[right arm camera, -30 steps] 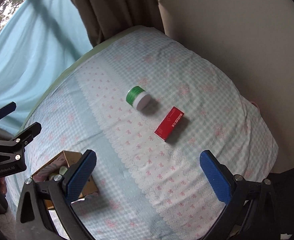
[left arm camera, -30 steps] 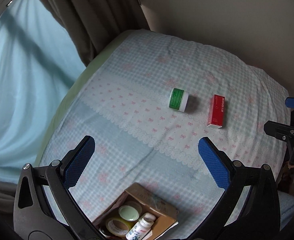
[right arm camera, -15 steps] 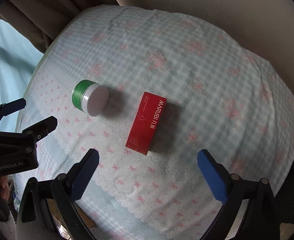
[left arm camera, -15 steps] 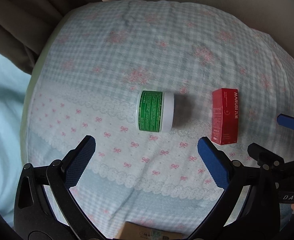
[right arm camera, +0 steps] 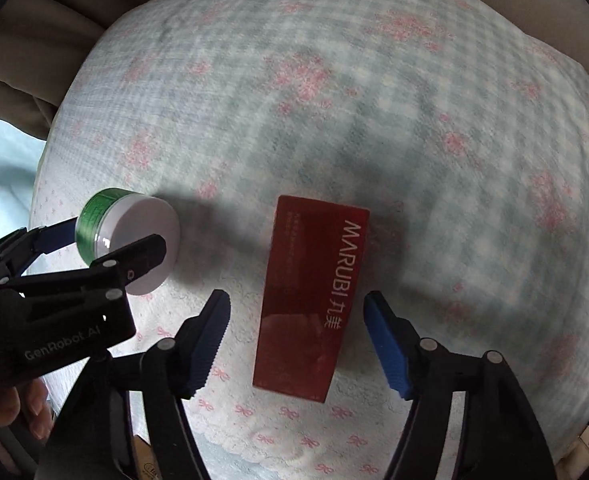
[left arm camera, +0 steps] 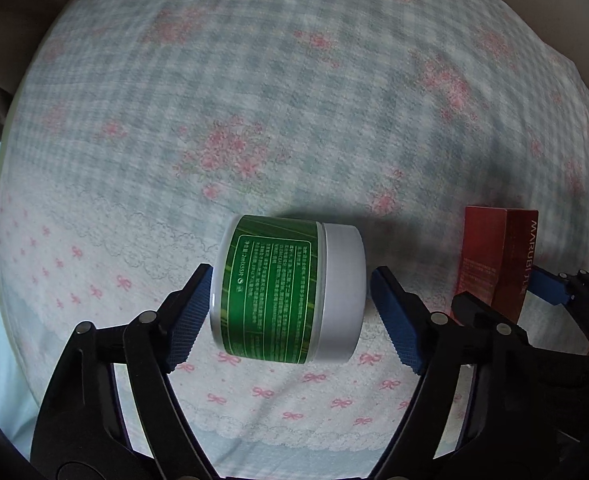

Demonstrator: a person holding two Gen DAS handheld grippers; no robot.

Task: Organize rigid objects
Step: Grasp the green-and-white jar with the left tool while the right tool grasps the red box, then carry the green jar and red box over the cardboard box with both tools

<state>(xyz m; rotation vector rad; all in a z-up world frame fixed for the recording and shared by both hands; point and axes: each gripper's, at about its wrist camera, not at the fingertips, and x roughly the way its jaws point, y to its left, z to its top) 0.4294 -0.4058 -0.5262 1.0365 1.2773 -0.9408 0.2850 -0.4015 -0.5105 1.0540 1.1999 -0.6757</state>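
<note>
A green-labelled jar with a white lid (left arm camera: 286,290) lies on its side on the checked cloth. My left gripper (left arm camera: 290,312) brackets it; the left pad touches its base, and a thin gap shows at the lid side. The jar also shows in the right wrist view (right arm camera: 128,236) between the left gripper's fingers (right arm camera: 142,256). A red MARUBI box (right arm camera: 312,296) lies flat on the cloth. My right gripper (right arm camera: 296,340) is open around it, with gaps on both sides. The box also shows in the left wrist view (left arm camera: 494,256), with the right gripper's fingers (left arm camera: 546,288) at it.
The cloth with pink bows and flowers (left arm camera: 294,100) covers a rounded surface. Brown curtains (right arm camera: 54,20) hang at the back left, a beige wall behind. A cardboard box corner (right arm camera: 146,460) peeks at the bottom edge of the right wrist view.
Both grippers have moved down and forward onto the objects and narrowed. The left now brackets the jar, the right brackets the red box. The cardboard box has left the left view.
</note>
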